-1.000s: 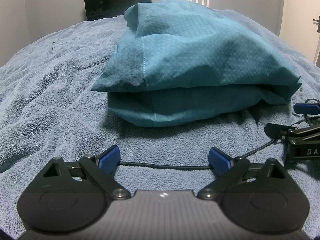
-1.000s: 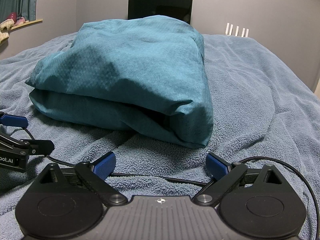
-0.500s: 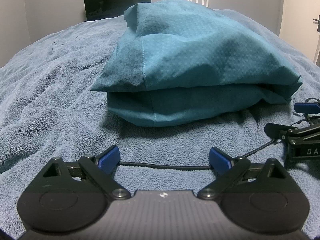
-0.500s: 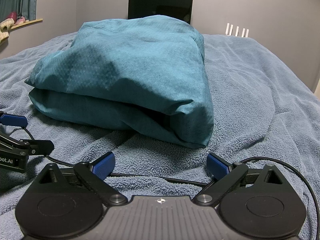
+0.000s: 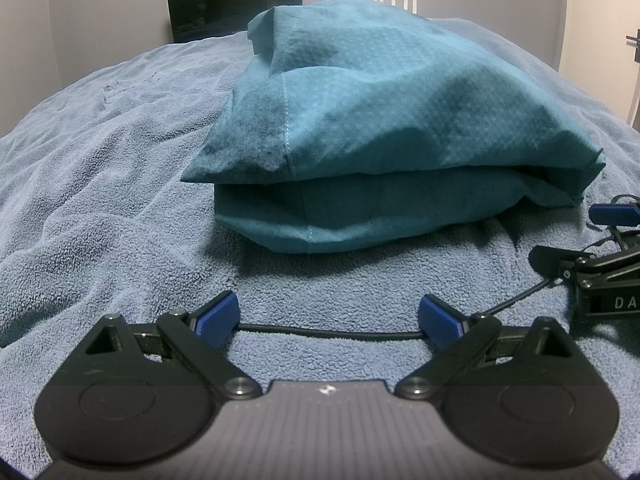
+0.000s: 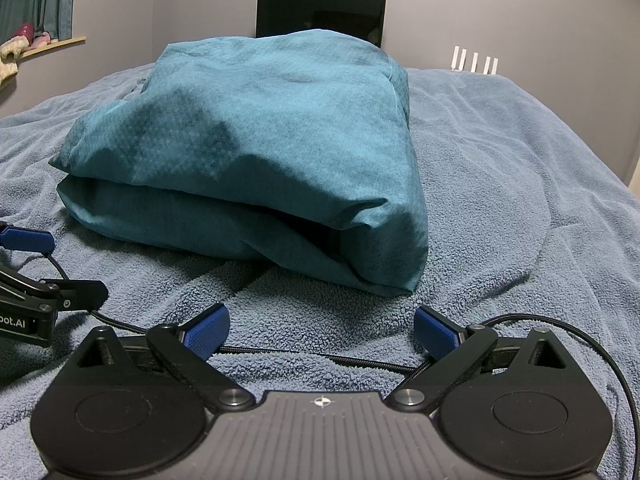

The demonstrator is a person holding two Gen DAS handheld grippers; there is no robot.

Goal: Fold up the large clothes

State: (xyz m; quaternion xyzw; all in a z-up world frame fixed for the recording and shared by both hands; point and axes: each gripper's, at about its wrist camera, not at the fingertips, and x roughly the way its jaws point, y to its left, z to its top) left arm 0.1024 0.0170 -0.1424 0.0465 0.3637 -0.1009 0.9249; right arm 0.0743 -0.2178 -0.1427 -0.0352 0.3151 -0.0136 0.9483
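A teal garment point(image 5: 384, 128) lies folded in a thick bundle on the blue fleece blanket point(image 5: 100, 168); it also shows in the right wrist view point(image 6: 260, 160). My left gripper point(image 5: 329, 316) is open and empty, low over the blanket just short of the bundle's near edge. My right gripper point(image 6: 322, 328) is open and empty, low over the blanket in front of the bundle's near right corner. Each gripper shows at the edge of the other's view: the right one point(image 5: 592, 240) and the left one point(image 6: 40, 268).
Black cables point(image 6: 600, 360) lie on the blanket near the grippers. A dark screen point(image 6: 320, 12) stands against the grey wall behind the bed. A window ledge point(image 6: 44, 44) with soft items is at far left. A door point(image 5: 600, 20) is at far right.
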